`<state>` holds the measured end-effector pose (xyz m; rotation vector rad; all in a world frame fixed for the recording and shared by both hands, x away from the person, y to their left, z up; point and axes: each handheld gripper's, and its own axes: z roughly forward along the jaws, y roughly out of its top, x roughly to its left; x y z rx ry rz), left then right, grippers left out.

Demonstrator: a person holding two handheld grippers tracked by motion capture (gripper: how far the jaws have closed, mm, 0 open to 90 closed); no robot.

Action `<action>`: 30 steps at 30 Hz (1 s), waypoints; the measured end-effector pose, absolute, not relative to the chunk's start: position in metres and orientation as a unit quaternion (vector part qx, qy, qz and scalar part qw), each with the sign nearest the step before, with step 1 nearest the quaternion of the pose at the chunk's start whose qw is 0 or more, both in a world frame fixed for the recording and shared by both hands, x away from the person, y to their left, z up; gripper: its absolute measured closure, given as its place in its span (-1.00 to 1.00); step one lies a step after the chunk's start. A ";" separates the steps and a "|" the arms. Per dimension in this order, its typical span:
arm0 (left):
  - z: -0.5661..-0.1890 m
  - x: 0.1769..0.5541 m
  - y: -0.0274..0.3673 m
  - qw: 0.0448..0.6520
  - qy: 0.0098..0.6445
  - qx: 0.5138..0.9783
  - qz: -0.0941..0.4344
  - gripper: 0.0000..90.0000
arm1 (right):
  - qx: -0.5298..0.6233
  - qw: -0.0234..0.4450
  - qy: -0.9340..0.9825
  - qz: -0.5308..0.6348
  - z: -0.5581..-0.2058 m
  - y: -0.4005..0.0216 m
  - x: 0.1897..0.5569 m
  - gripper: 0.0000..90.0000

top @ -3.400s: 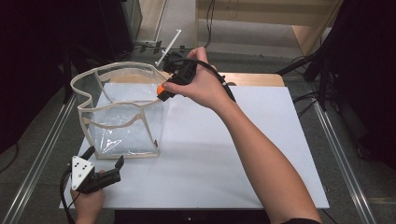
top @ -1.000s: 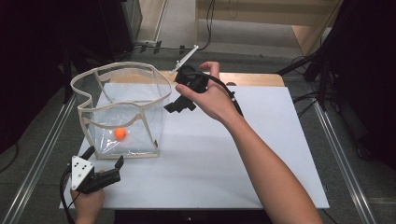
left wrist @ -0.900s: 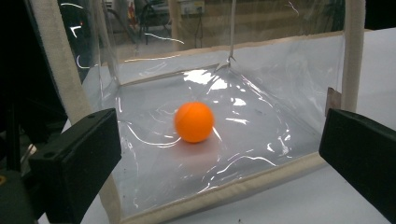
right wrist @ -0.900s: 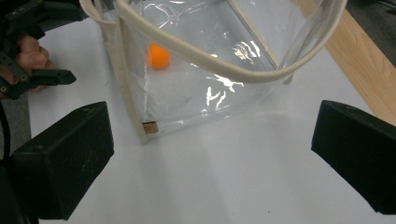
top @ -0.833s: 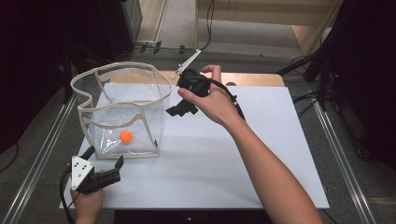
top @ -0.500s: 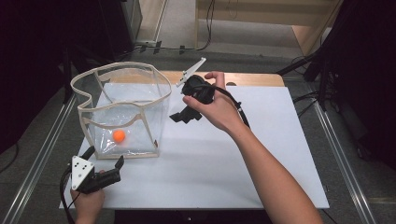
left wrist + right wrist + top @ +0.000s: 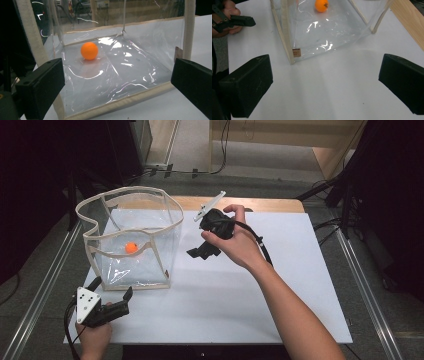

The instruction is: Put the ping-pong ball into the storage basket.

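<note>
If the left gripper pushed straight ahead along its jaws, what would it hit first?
Probably the clear bag's near wall; the left gripper, jaws open, faces it squarely, with the orange ball lying behind it inside.

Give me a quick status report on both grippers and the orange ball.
Left gripper open, low at table's near corner. Right gripper open, empty, beside clear bag. Orange ball lies loose on the bag's floor. Nothing in the way.

The right gripper (image 7: 202, 251) is largely covered by the hand (image 7: 235, 242); the clear bag (image 7: 120, 62) is cut off at the left gripper view's top edge.
</note>
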<state>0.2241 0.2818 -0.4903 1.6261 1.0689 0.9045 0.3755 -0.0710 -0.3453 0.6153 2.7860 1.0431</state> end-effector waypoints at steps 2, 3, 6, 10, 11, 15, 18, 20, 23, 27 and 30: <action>-0.490 0.224 0.282 0.478 0.438 0.666 0.370 -1.00 | 0.204 0.051 0.915 0.343 -0.347 -0.072 0.374 -1.00; -0.490 0.224 0.282 0.478 0.438 0.666 0.370 -1.00 | 0.201 0.053 0.915 0.345 -0.348 -0.073 0.374 -1.00; -0.490 0.224 0.282 0.477 0.437 0.666 0.370 -1.00 | 0.200 0.052 0.916 0.344 -0.351 -0.075 0.372 -1.00; -0.490 0.224 0.282 0.478 0.438 0.666 0.370 -1.00 | 0.203 0.052 0.916 0.343 -0.356 -0.078 0.370 -1.00; -0.490 0.224 0.282 0.478 0.437 0.666 0.370 -1.00 | 0.202 0.053 0.915 0.344 -0.357 -0.078 0.369 -1.00; -0.490 0.224 0.282 0.477 0.438 0.666 0.370 -1.00 | 0.206 0.052 0.915 0.343 -0.361 -0.081 0.367 -1.00; -0.490 0.224 0.282 0.477 0.437 0.666 0.370 -1.00 | 0.204 0.053 0.915 0.343 -0.363 -0.083 0.366 -1.00; -0.490 0.224 0.282 0.478 0.437 0.666 0.370 -1.00 | 0.207 0.053 0.915 0.342 -0.365 -0.084 0.364 -1.00; -0.490 0.224 0.282 0.478 0.438 0.666 0.370 -1.00 | 0.207 0.055 0.914 0.345 -0.366 -0.086 0.363 -1.00; -0.490 0.224 0.282 0.478 0.437 0.666 0.371 -1.00 | 0.208 0.055 0.914 0.344 -0.370 -0.088 0.361 -1.00; -0.490 0.224 0.282 0.478 0.437 0.666 0.370 -1.00 | 0.208 0.054 0.913 0.346 -0.374 -0.090 0.360 -1.00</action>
